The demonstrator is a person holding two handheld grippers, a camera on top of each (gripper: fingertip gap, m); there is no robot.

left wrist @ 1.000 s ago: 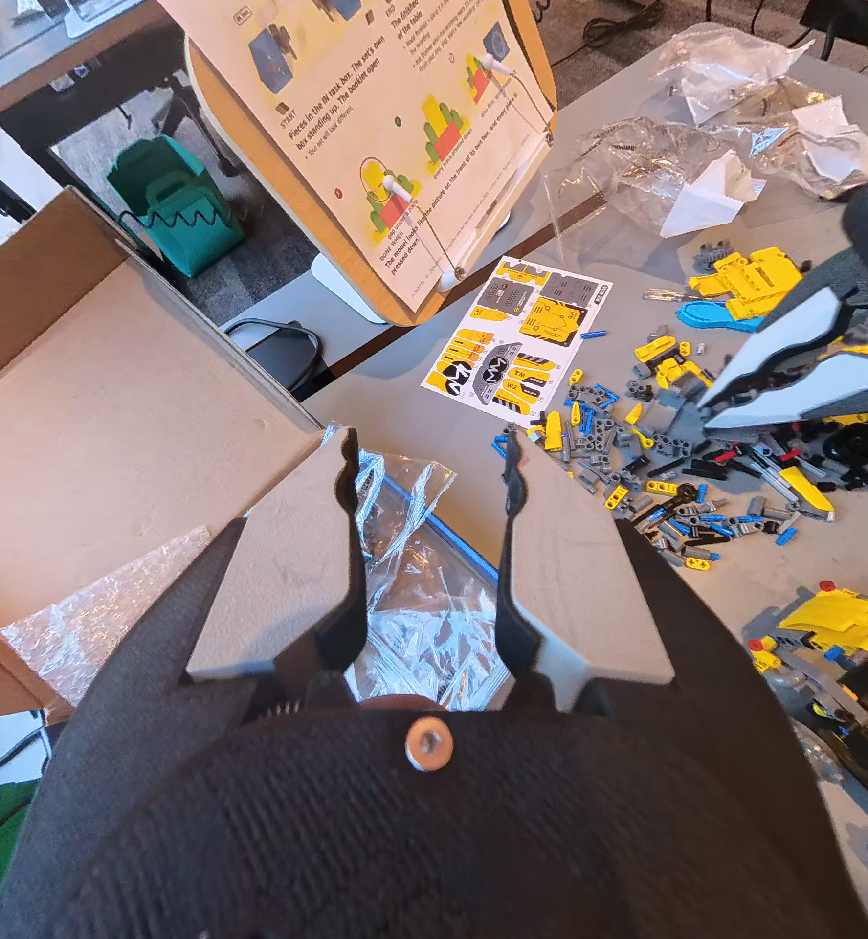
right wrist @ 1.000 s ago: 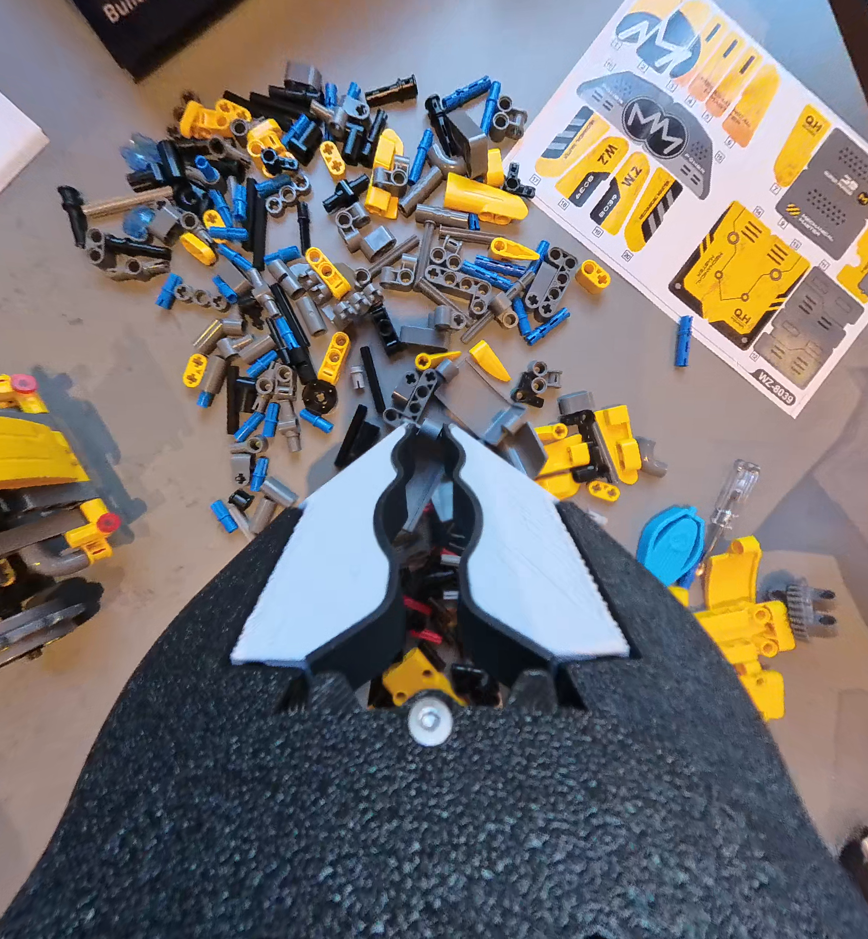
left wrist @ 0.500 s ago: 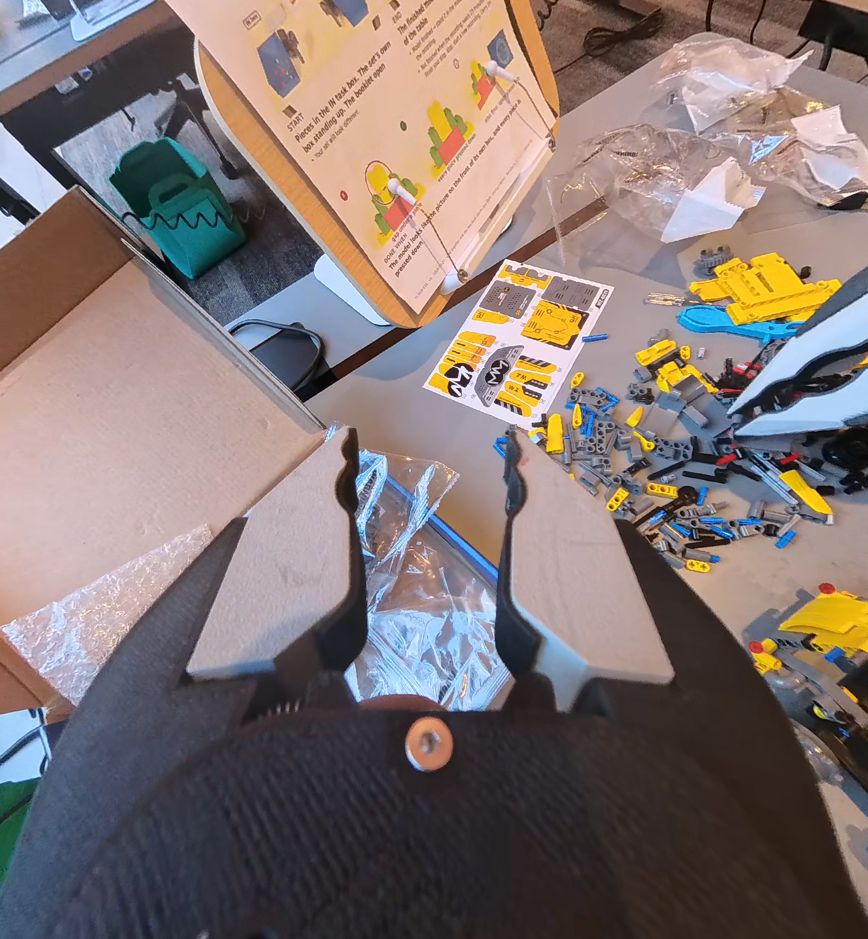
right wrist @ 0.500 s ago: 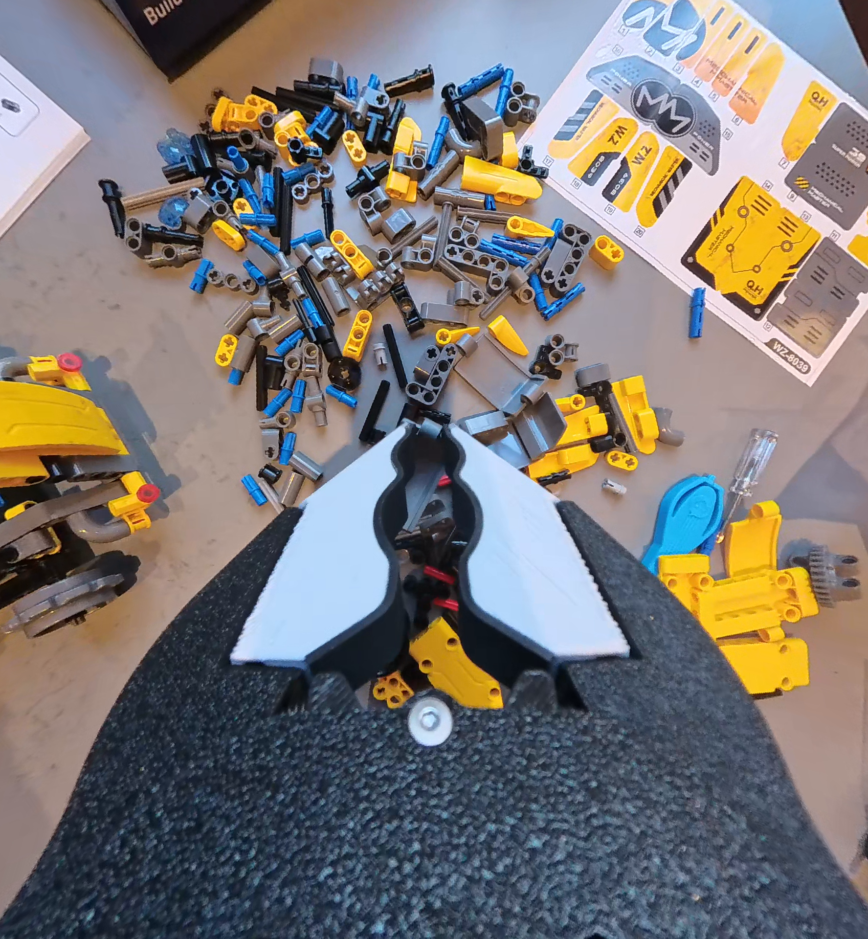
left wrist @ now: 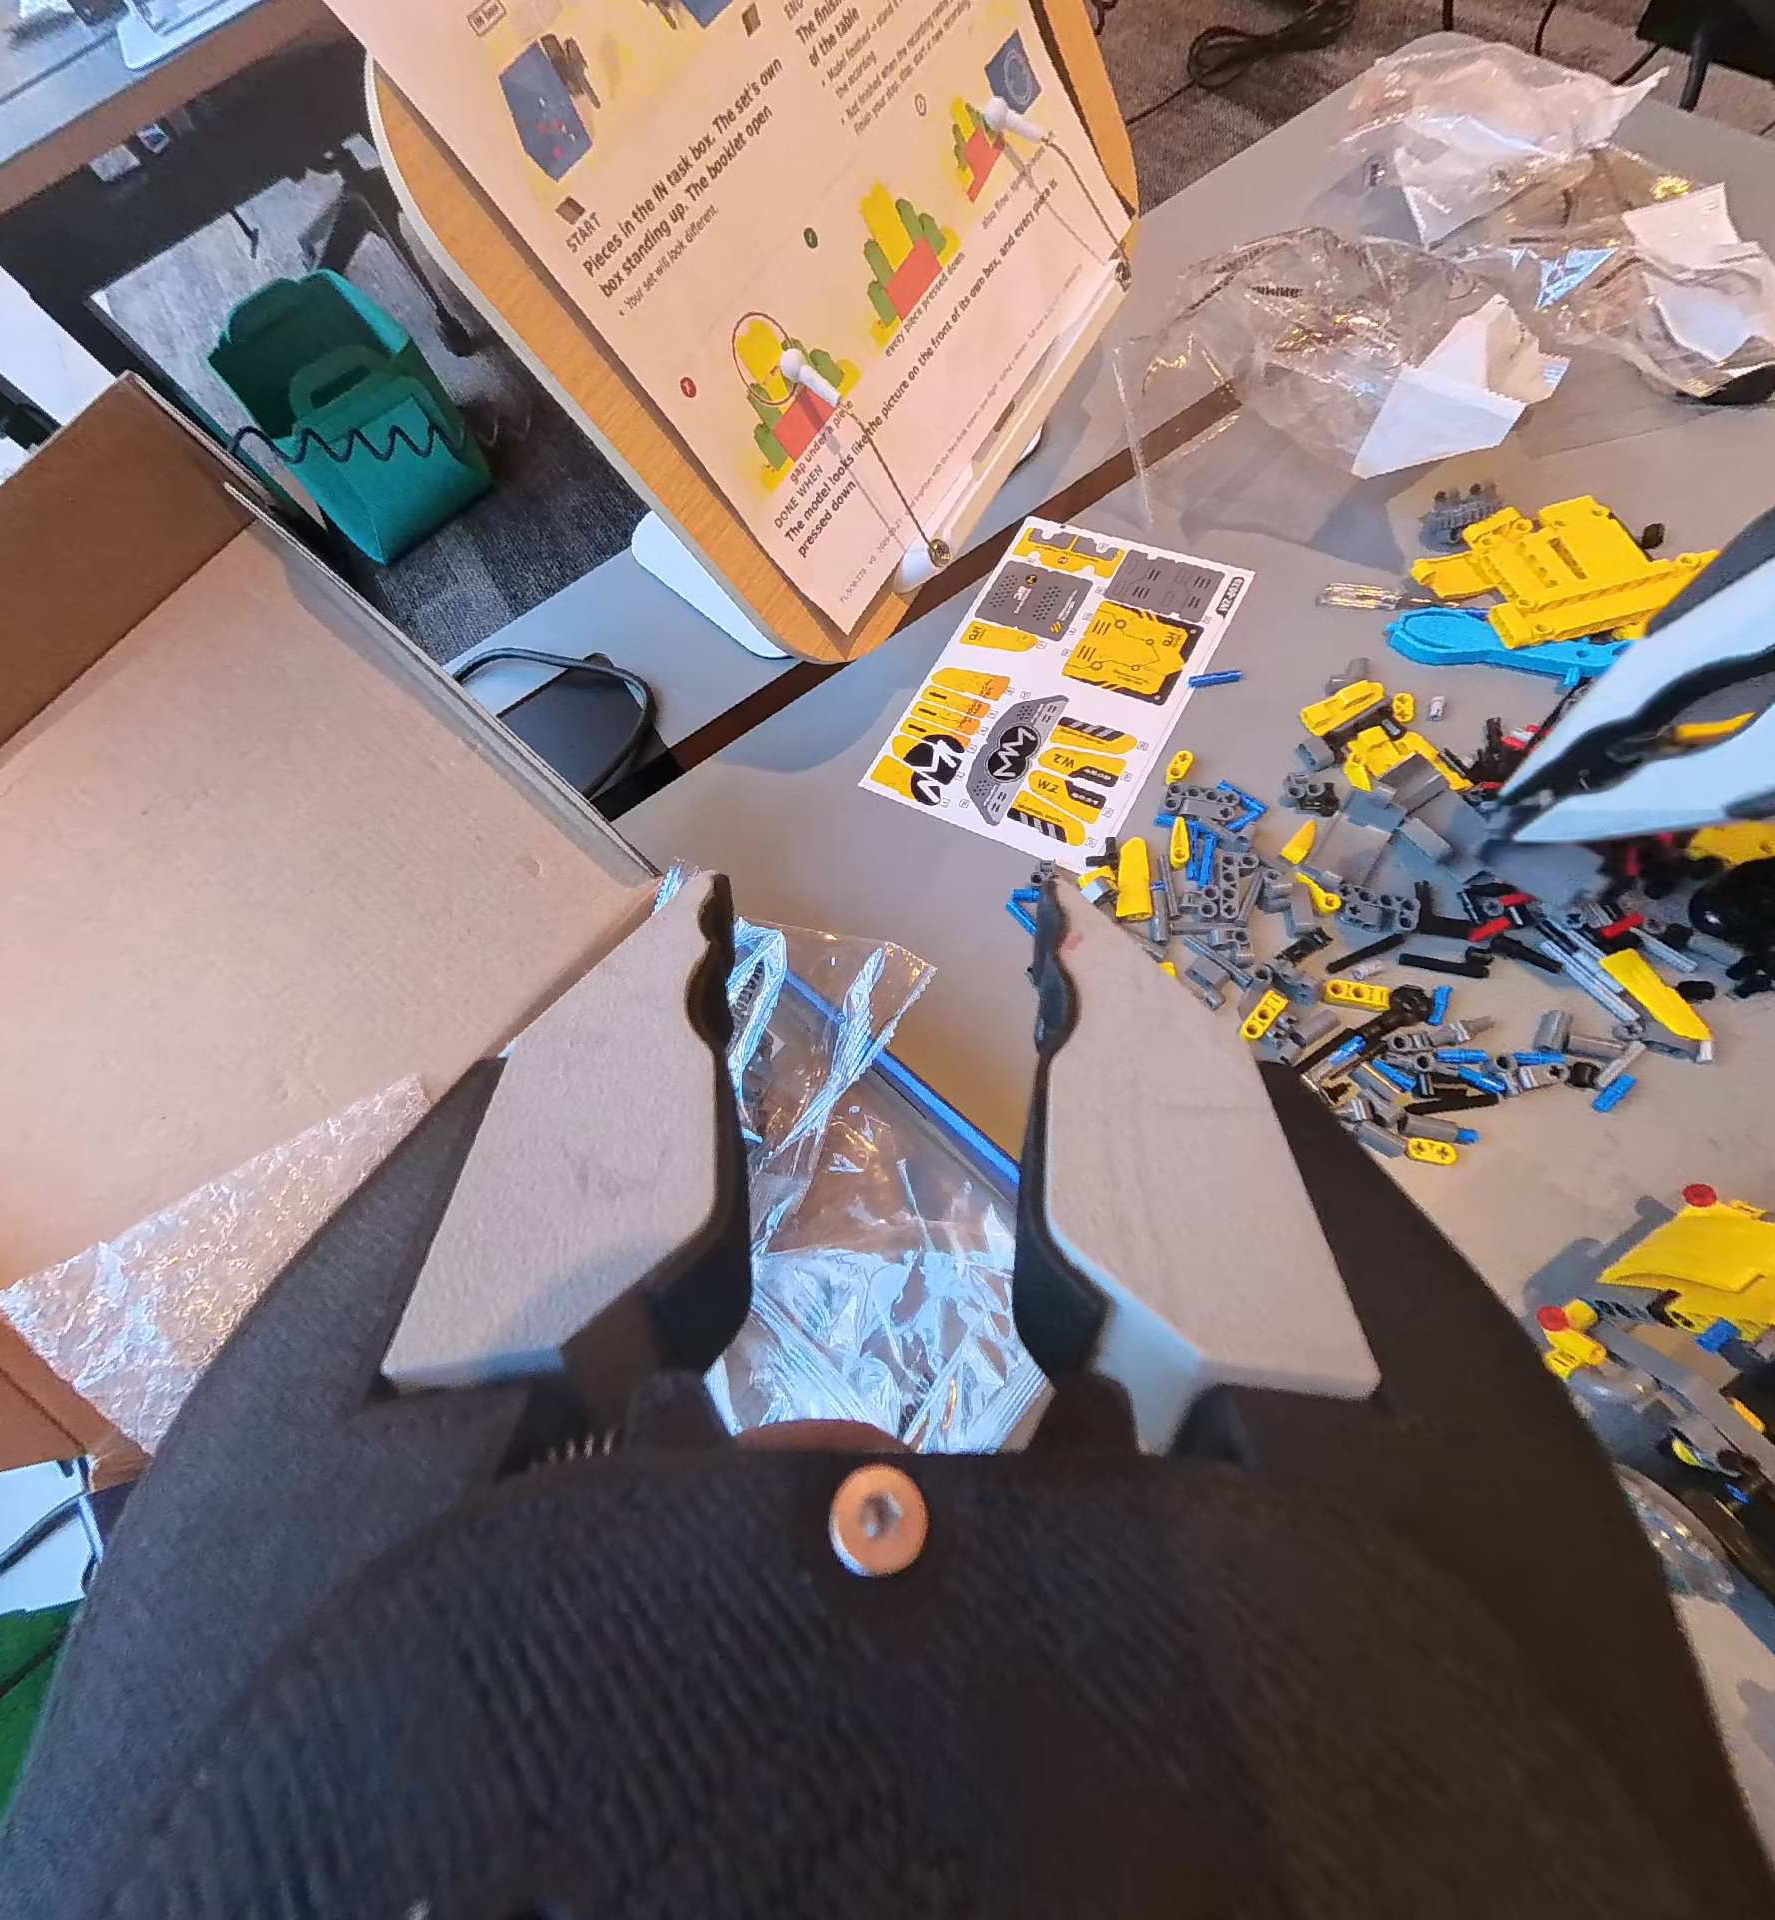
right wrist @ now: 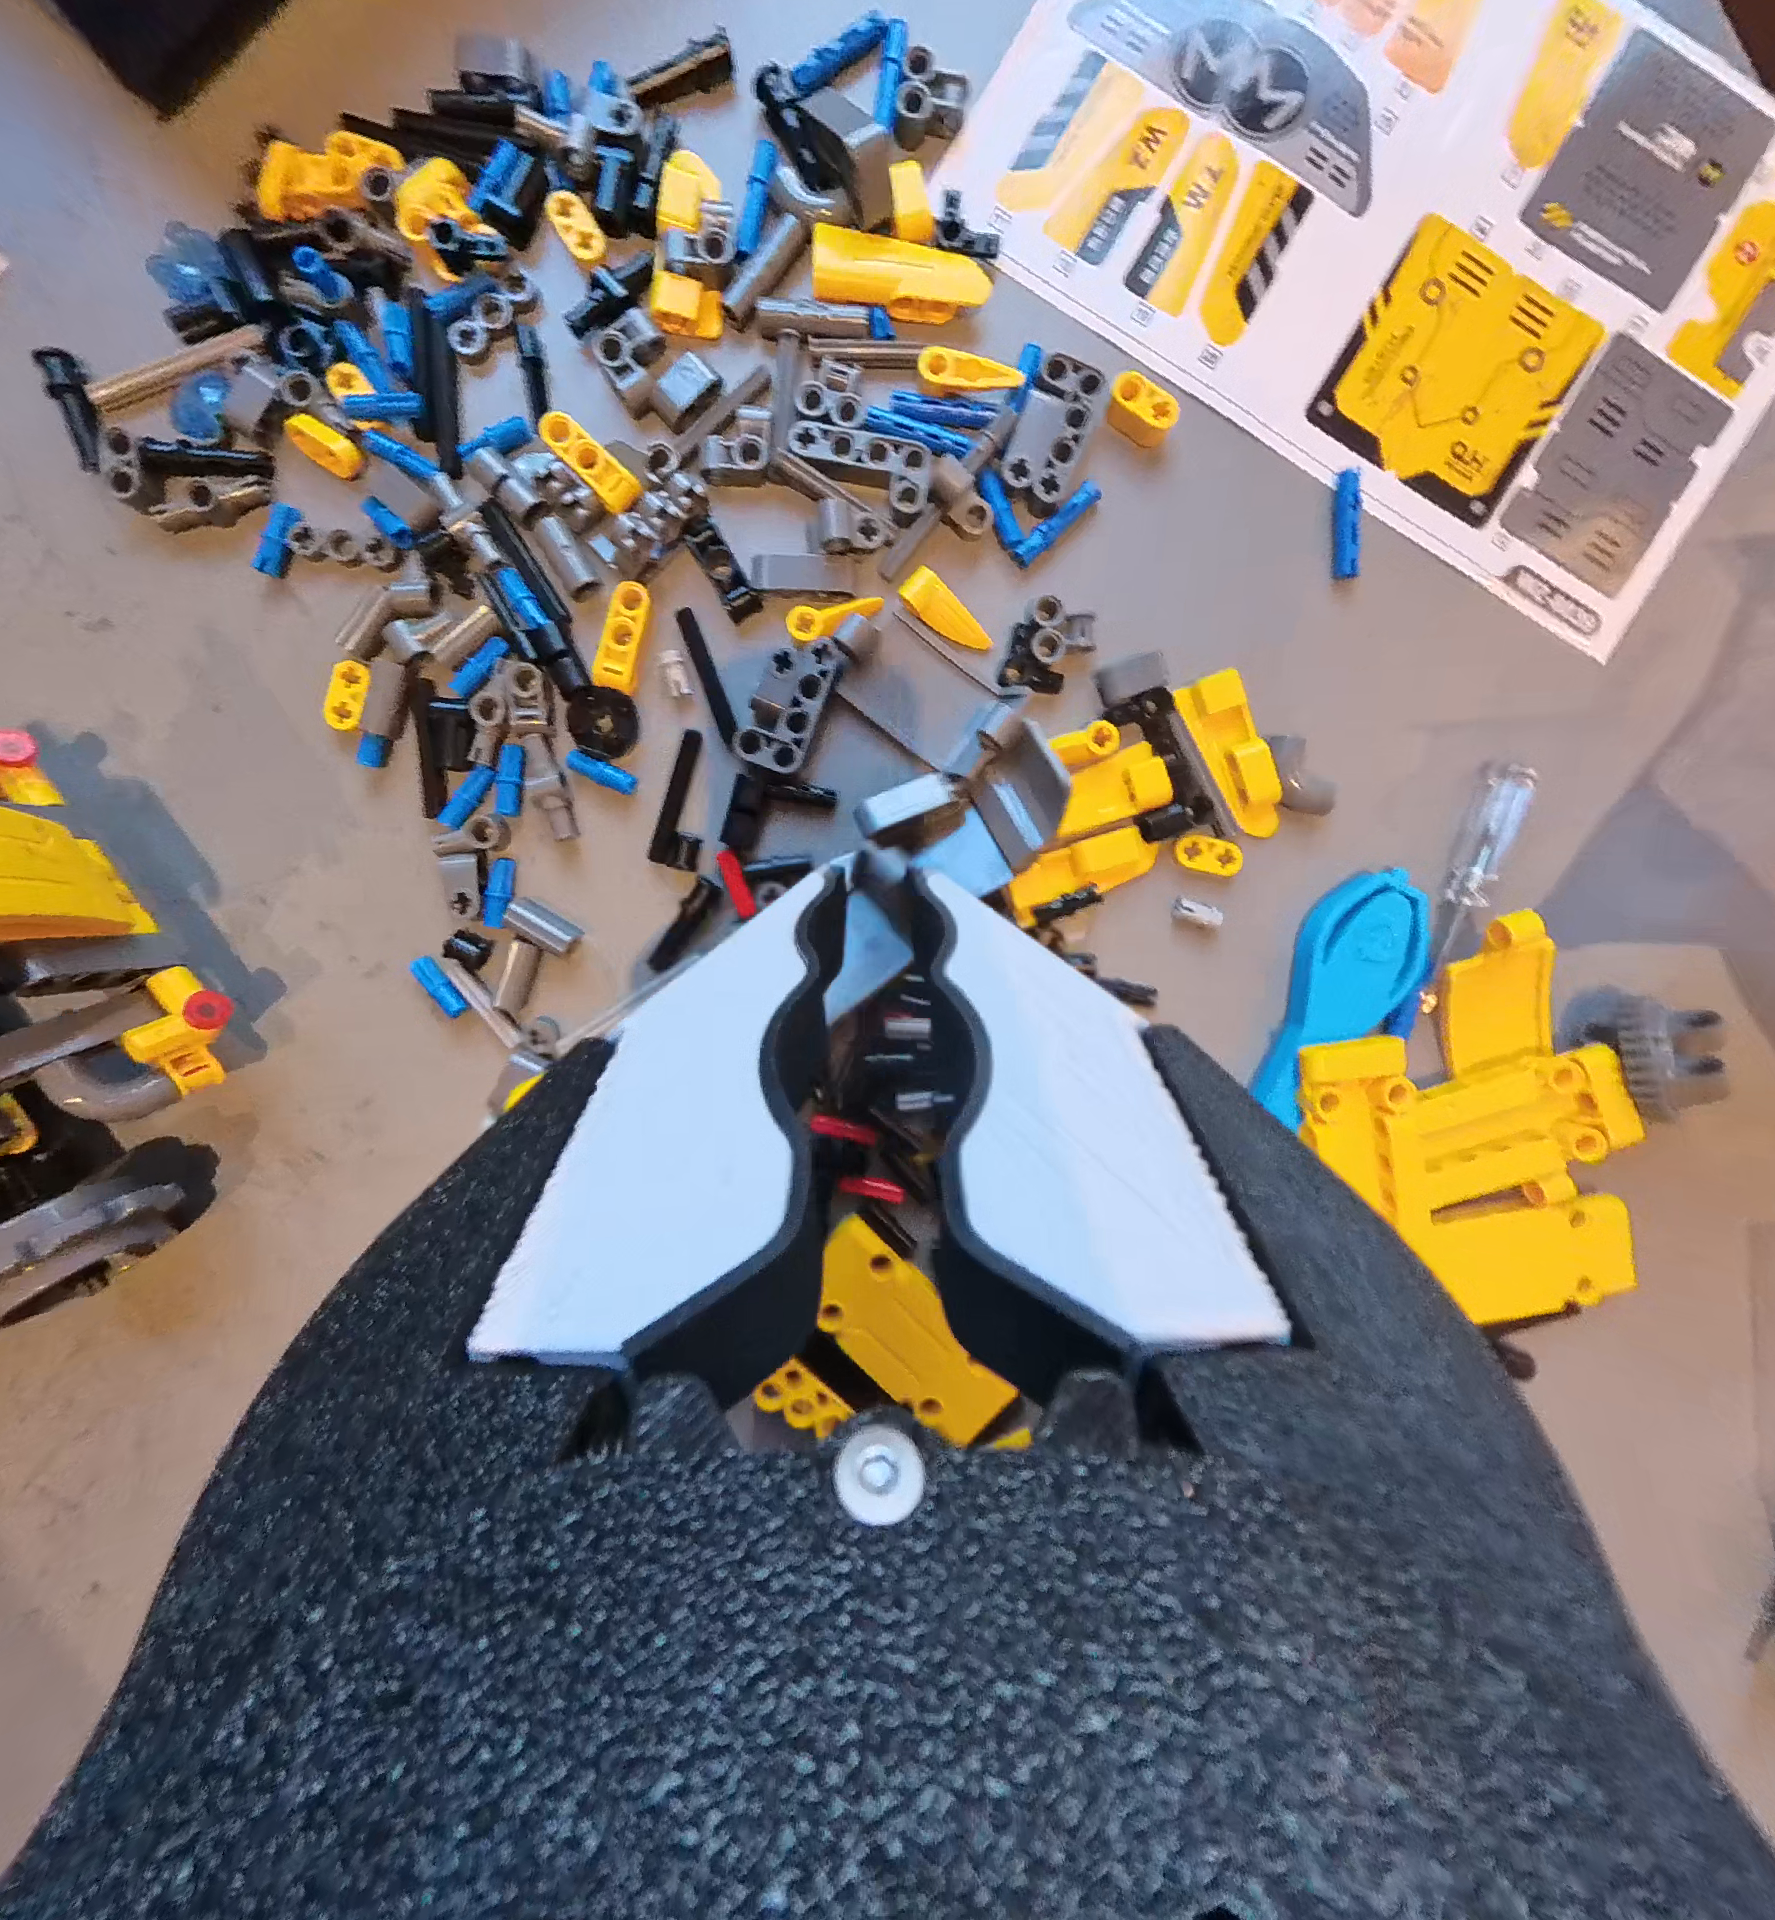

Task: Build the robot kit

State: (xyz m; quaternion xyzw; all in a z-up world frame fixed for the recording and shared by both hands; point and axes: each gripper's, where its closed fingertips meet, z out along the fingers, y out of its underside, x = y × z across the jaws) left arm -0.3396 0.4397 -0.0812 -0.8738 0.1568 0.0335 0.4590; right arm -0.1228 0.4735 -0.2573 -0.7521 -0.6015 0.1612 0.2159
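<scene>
Right gripper (right wrist: pixel 878 883), centre frame: a flat grey panel piece (right wrist: pixel 867 935) is pinched at closed tips. Left gripper (left wrist: pixel 878 914) is held agape, empty, above crumpled clear bags (left wrist: pixel 862 1226).

Both units same build: left gripper (left wrist: pixel 878 914) has a black, coarse-textured printed body with visible layer lines, domed toward the camera, one silver hex-socket screw (left wrist: pixel 878 1520) centred near the finger roots. Fingers (left wrist: pixel 592 1174) are flat grey wedge plates tapering to the tips, edged in black; inner black pads have a wavy, scalloped profile. A bit of coiled spring shows at the left finger's root

Right gripper (right wrist: pixel 878 883) matches: black speckled grainy body, silver screw (right wrist: pixel 878 1473) in the same spot, paler blue-grey ribbed finger plates (right wrist: pixel 654 1174), same wavy black inner liners. Seen side-on in the left wrist view (left wrist: pixel 1672 748): slim pale wedges on black backing
</scene>
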